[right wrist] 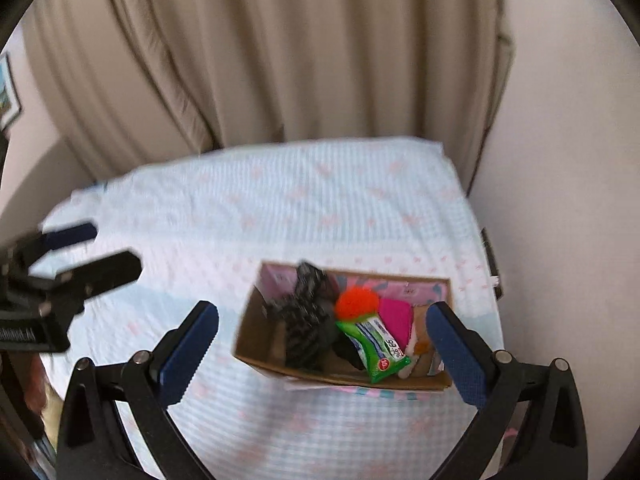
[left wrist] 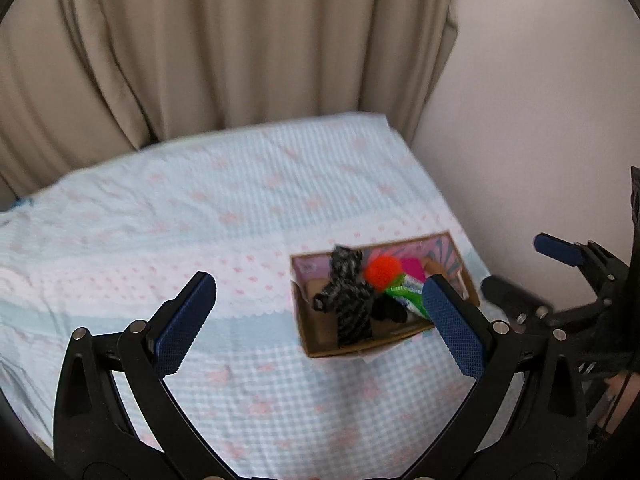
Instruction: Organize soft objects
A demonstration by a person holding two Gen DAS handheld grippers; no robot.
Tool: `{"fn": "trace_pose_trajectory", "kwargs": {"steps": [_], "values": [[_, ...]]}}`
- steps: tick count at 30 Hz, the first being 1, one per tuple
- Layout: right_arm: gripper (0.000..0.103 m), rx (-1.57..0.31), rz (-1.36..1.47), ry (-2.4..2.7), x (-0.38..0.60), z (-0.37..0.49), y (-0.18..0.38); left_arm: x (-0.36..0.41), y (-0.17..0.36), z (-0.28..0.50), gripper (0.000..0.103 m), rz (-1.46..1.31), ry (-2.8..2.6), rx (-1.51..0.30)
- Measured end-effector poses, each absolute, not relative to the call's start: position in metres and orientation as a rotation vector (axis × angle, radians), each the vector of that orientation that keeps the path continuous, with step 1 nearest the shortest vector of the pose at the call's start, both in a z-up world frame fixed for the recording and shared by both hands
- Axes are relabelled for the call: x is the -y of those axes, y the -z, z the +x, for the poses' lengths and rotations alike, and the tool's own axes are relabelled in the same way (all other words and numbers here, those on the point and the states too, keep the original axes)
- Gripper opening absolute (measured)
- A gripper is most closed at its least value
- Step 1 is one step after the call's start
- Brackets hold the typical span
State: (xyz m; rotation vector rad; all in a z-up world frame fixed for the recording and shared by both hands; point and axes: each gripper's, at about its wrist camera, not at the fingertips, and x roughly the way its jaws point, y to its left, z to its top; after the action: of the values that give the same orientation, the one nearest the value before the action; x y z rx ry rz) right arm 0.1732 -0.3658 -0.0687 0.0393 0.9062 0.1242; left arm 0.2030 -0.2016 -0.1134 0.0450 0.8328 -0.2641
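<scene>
Both the left gripper (left wrist: pixel 318 324) and right gripper (right wrist: pixel 322 354) hung spread and empty above the filled cardboard box (right wrist: pixel 262 354); sorting looked finished, nothing left to fetch

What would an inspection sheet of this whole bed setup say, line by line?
Surface: light blue checked bedspread with pink bows, bare apart from the box.
Job's things: open cardboard box holding a grey-black knitted toy, orange fluffy pompom, green and white packet and magenta cloth.
Clutter: nothing seen.
Grippers: left gripper open, empty; right gripper open, empty, above the box.
Cables: nothing seen.
Surroundings: beige pleated curtain, pale wall, framed picture at the edge.
</scene>
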Motion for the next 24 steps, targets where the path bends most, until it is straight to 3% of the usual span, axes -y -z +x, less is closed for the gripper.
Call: {"fn": "trace_pose_trajectory", "kwargs": {"steps": [10,24], "values": [[0.103,-0.707,0.090,-0.041,0.320,0.114,-0.036,0.127,0.033,0.132,0.103,-0.007,0.188,-0.630],[0.103,-0.559,0.012,-0.019,0.289,0.070,-0.066,0.105,0.012,0.086,0.103,-0.030,0.158,-0.531]]}}
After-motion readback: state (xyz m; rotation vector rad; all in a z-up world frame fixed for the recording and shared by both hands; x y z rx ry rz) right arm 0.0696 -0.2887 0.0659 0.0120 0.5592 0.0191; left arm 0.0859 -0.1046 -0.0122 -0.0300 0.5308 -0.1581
